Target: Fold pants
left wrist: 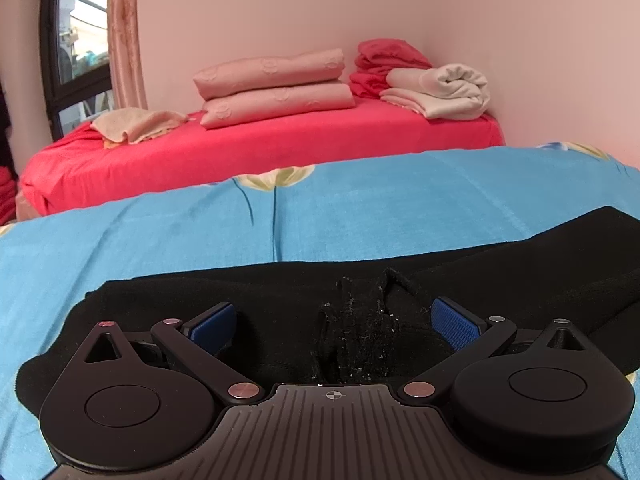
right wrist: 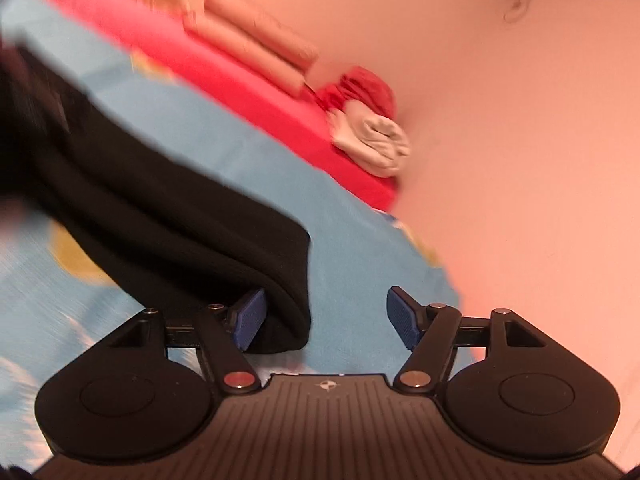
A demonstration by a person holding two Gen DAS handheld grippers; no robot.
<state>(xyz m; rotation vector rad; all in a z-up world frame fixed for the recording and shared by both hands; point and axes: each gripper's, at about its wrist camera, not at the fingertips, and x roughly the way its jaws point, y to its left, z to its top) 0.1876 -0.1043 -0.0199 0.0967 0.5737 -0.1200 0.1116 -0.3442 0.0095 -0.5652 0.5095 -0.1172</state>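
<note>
Black pants point(left wrist: 280, 292) lie stretched across the blue flowered sheet point(left wrist: 360, 200). In the left wrist view my left gripper point(left wrist: 335, 324) hovers low over their crumpled, lint-flecked middle part, open, both blue pads point(left wrist: 214, 326) apart and pressing on nothing. The right wrist view is blurred and tilted. There my right gripper point(right wrist: 327, 320) is open at the end of a pants leg point(right wrist: 160, 208). The hem of that leg rests against the left pad point(right wrist: 250, 324), and the right pad point(right wrist: 404, 318) stands free over the sheet point(right wrist: 360, 240).
Behind the blue sheet is a red-covered bed point(left wrist: 240, 148) with two folded pink blankets point(left wrist: 276, 88), a white folded cloth point(left wrist: 440, 88), red folded cloth point(left wrist: 384, 60) and a beige towel point(left wrist: 136, 124). A window point(left wrist: 80, 40) is at the far left, pink walls behind.
</note>
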